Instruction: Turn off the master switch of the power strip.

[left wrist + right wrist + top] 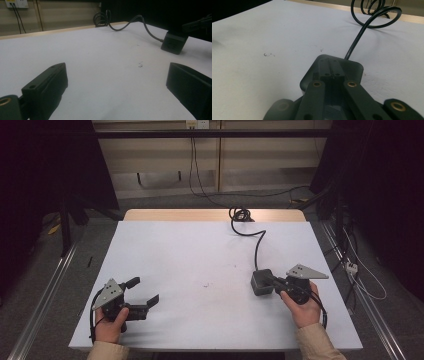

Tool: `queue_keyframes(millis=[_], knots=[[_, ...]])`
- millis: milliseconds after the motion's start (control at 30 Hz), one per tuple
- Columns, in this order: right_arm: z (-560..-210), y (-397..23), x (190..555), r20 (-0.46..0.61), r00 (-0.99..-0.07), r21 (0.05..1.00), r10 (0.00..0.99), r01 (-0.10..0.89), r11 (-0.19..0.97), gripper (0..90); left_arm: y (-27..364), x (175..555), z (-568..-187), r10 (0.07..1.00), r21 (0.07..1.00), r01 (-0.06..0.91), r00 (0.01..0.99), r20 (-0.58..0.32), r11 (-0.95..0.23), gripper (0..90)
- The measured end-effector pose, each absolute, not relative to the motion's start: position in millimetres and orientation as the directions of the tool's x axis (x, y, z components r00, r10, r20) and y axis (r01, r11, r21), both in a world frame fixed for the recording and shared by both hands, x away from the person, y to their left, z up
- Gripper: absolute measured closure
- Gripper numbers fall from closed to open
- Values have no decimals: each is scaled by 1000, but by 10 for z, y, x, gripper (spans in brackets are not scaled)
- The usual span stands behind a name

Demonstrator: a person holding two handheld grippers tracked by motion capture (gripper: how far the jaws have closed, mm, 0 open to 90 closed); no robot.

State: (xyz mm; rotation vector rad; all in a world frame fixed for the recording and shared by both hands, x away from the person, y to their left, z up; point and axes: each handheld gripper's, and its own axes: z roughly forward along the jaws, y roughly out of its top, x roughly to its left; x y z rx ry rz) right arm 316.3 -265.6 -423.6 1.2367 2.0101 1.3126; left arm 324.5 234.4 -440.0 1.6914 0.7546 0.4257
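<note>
Black jaws of the right gripper (268, 281) are drawn together, their tips lying on top of the dark, square, plastic power adapter (261, 281) — pinching nothing visible, so this looks like a press or a poise rather than a hold. That block sits on the white table sheet (200, 250) at about four o'clock from centre, its black cord (257, 242) running off toward twelve o'clock to a coil. The left gripper (145, 292), jaws spread wide and empty at eight o'clock, is well apart — the right hand is clearly nearer.
</note>
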Motion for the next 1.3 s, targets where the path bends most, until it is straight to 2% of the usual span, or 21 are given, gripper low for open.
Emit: queue_keyframes(millis=[1300], knots=[[-4275,-2638,3163,70,-497,879,865,441,183,900,2342,3244,-4400,677,959,256,728,-109,-121,32]])
